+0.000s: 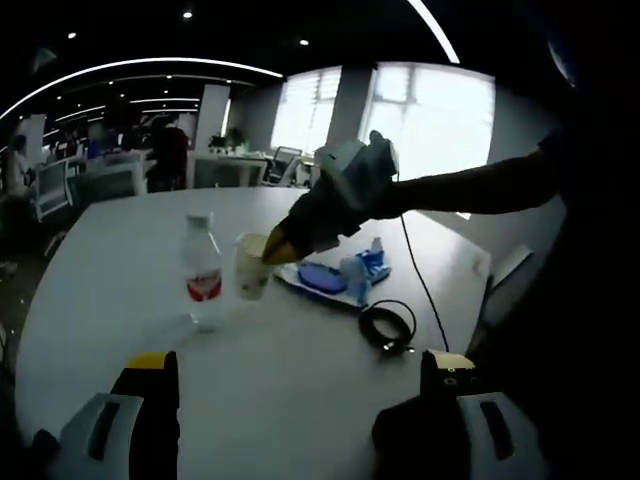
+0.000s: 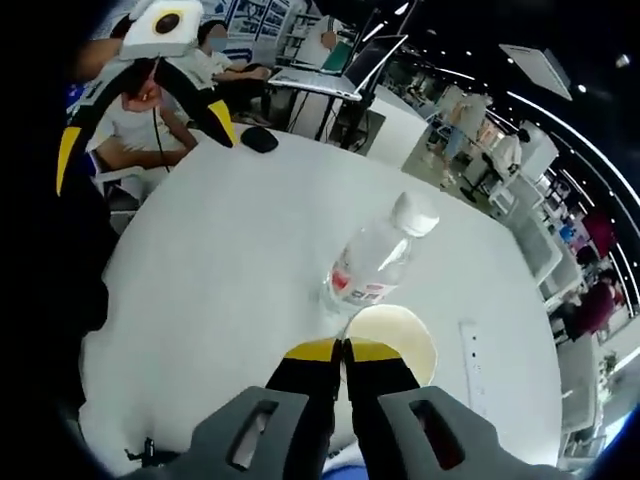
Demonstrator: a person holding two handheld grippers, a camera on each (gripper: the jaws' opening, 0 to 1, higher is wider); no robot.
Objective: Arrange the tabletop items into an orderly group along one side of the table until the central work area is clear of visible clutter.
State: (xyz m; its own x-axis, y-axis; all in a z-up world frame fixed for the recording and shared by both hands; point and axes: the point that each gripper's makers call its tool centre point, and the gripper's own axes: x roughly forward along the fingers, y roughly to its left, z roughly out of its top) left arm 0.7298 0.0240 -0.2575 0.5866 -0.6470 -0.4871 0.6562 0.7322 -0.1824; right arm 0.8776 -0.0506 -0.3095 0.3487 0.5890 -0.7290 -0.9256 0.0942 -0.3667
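A clear water bottle (image 1: 203, 270) with a red label stands on the white round table (image 1: 120, 260). Beside it is a paper cup (image 1: 250, 268). My right gripper (image 1: 272, 250) reaches in from the right with its tips at the cup's rim. In the right gripper view its yellow-tipped jaws (image 2: 342, 350) are pressed together at the near rim of the cup (image 2: 400, 335), and the bottle (image 2: 375, 262) is just beyond. My left gripper (image 1: 298, 370) is held low over the table's near part, its jaws wide apart and empty; it also appears across the table (image 2: 145, 140).
A white sheet with blue items (image 1: 330, 278) lies behind the cup, and a coiled black cable (image 1: 388, 325) lies nearer me. A black mouse (image 2: 260, 138) and a white power strip (image 2: 470, 360) rest on the table. People sit at desks beyond.
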